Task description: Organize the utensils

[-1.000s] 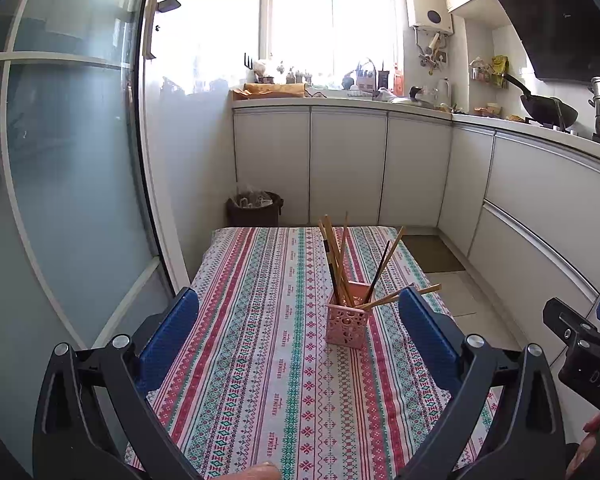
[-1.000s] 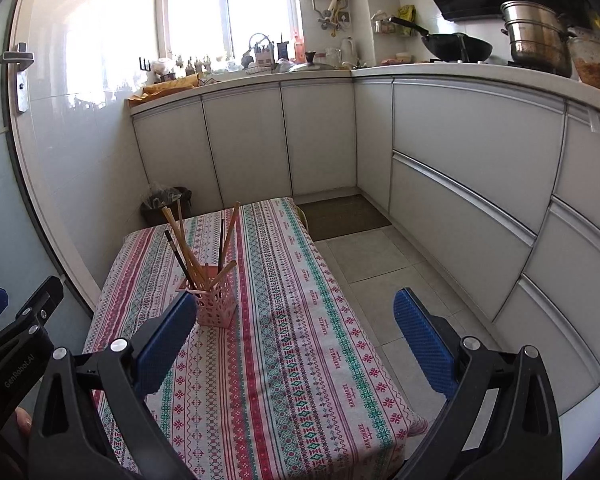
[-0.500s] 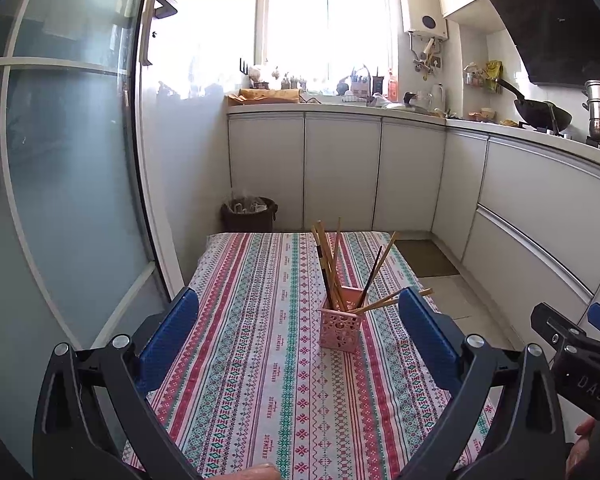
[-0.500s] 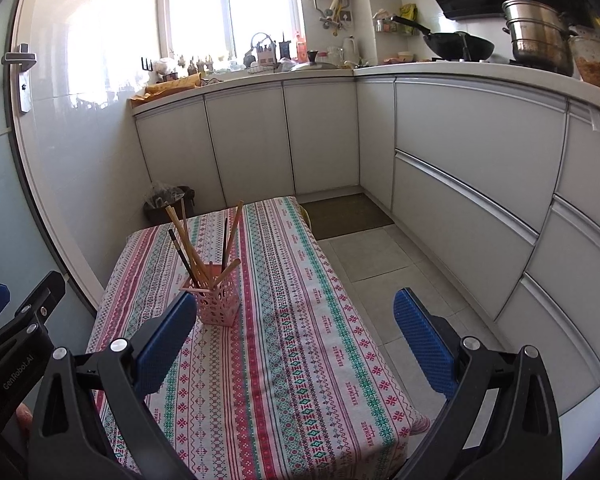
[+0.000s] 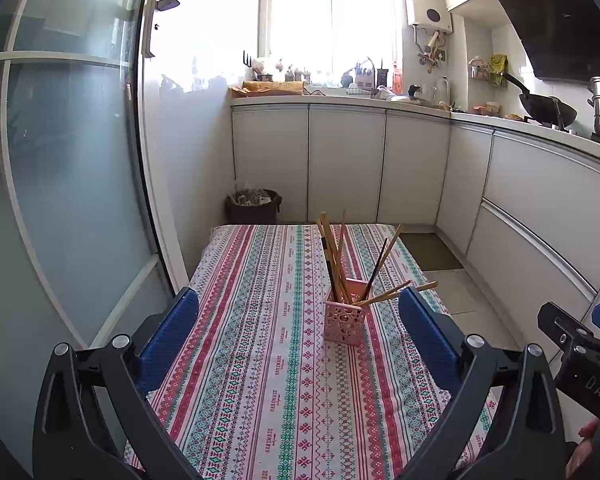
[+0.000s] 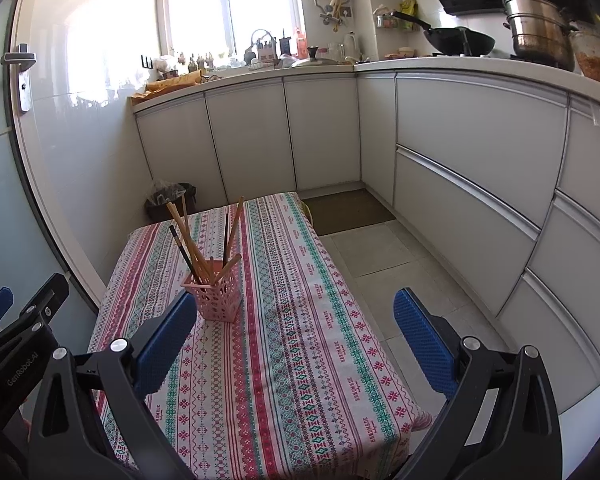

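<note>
Left hand-held gripper (image 5: 298, 334) and right hand-held gripper (image 6: 296, 334): both jaws spread wide, empty, held back short of the holder (image 5: 345, 316). One pink holder, upright mid-tabletop (image 5: 260, 360). Chopsticks (image 5: 336, 256) stand in it, about eight, fanned loosely; two lean low over its right rim, probably dropped in unsorted. Tabletop otherwise bare, so sorting looks nearly done.
</note>
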The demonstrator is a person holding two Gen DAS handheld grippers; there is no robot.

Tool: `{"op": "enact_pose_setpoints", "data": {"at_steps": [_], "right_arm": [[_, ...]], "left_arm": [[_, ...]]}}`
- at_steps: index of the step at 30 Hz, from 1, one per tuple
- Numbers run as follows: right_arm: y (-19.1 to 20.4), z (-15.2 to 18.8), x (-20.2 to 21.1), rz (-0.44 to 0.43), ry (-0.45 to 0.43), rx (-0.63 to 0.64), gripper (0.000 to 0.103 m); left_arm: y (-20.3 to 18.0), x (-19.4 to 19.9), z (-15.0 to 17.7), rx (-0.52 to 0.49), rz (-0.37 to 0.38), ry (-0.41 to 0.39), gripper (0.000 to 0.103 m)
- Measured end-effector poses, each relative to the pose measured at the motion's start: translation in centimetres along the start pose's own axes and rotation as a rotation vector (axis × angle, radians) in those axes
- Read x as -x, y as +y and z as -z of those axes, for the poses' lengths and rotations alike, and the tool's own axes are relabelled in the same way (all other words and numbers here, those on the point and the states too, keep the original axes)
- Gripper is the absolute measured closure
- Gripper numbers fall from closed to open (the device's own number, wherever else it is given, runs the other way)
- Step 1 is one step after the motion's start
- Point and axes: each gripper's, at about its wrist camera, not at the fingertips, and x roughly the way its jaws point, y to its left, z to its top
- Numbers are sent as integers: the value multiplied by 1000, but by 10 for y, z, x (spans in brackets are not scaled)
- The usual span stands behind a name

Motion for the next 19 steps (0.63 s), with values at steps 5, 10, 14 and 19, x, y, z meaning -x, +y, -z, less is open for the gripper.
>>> {"op": "enact_pose_setpoints", "data": {"at_steps": [5,10,14,19], "right_arm": [[-1,0,0,-2,0,-3,7],[-3,-1,2,-3,-6,-12,7],[-6,-1,4,-3,-15,-24,7],[-6,0,5,-11,-12,-28,7]], "left_arm": [[-2,5,0,-13,29,-36,7],[-4,10,0,-21,50,-66,7],[-1,8,-2,-3,69,-61,7],[-2,5,-2,0,85,-34,7]]}}
